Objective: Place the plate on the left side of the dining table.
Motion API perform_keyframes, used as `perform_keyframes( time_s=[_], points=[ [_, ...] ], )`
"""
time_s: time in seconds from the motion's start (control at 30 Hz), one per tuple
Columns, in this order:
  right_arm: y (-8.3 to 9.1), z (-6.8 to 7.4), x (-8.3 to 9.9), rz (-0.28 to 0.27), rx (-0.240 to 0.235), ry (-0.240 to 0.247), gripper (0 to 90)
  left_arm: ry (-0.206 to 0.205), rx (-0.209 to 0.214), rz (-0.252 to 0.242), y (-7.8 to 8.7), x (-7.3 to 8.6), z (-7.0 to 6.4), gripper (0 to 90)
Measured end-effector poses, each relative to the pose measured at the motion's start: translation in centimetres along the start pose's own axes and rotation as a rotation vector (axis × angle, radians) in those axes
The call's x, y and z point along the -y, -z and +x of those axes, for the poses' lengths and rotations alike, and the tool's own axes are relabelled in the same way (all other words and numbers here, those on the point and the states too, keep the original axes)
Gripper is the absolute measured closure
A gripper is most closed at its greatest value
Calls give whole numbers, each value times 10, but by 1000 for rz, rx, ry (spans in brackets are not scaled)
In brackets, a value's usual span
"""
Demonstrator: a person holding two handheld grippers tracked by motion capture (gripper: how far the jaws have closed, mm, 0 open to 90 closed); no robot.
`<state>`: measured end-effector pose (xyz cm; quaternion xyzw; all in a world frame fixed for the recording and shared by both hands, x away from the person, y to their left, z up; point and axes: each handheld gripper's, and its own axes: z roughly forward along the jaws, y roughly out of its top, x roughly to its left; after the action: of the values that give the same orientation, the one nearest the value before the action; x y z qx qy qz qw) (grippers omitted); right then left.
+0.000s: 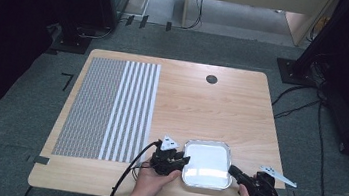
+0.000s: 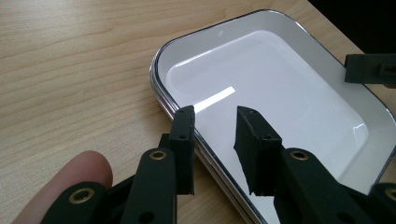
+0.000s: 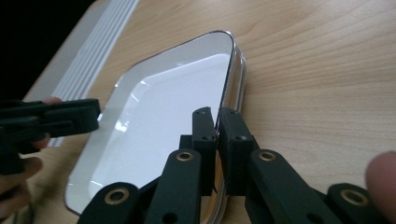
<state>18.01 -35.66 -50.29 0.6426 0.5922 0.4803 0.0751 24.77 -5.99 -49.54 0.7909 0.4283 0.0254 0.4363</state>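
White tray (image 1: 207,163) sits near the worktop (image 1: 196,106) front edge, between both tools. Right tool (image 3: 217,126) clamped on the tray's right rim, jaws nearly closed. Left tool (image 2: 215,140) open, jaws straddling the left rim, not gripping. Open wood beyond; striped mat (image 1: 111,108) to the left. Grey carpet, cables around.
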Motion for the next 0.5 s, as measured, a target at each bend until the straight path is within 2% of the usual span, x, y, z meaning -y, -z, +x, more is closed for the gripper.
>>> perform_keyframes(
  time_s=[0.1,0.23,0.5],
  points=[
    [1,6,0,-13,43,17,885,-4,4,1,0,0,0,679],
    [4,13,-2,-35,67,20,892,-4,17,-6,0,0,0,636],
    [12,11,-5,-51,78,13,894,10,25,-25,2,-1,1,609]
  ],
)
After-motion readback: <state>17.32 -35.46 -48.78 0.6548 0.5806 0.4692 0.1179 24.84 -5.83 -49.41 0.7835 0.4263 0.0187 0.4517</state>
